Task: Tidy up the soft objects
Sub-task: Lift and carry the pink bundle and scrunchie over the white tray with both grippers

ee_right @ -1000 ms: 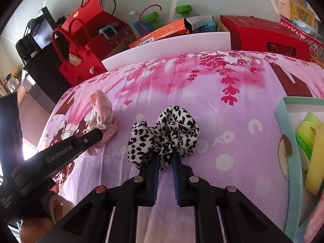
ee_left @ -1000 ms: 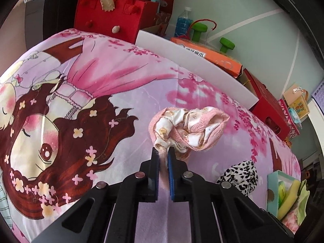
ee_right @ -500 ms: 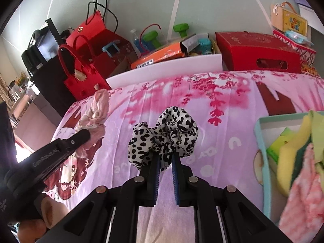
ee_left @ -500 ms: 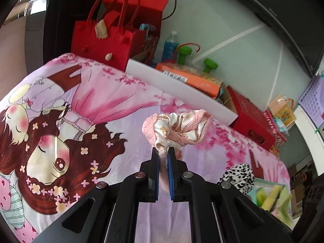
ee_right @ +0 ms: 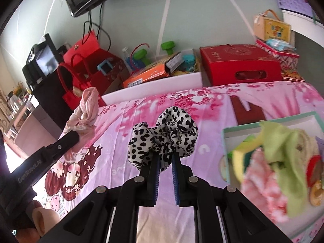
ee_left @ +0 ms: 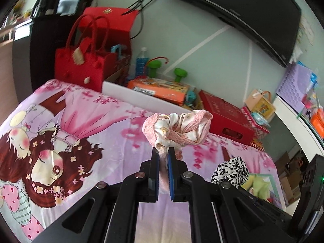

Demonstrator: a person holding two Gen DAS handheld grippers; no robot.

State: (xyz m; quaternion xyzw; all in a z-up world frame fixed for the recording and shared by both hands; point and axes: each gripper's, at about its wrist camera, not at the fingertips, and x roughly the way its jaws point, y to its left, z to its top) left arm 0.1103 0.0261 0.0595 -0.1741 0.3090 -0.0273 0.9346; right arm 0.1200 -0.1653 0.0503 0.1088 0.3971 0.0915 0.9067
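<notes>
Both scrunchies have left the printed sheet (ee_left: 113,117) and now hang in the air. The left claw (ee_left: 162,151) is clamped narrow on the pink scrunchie (ee_left: 178,127), and the right claw (ee_right: 165,158) pinches the leopard scrunchie (ee_right: 164,135). The green-rimmed box (ee_right: 263,121) of soft things has come closer, at 3 o'clock in the right wrist view, so I judge that dropping them there is the next step.

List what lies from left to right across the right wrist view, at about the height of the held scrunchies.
left gripper gripping the pink scrunchie → leopard-print scrunchie in the right gripper → teal-rimmed box of soft things at the right edge.
</notes>
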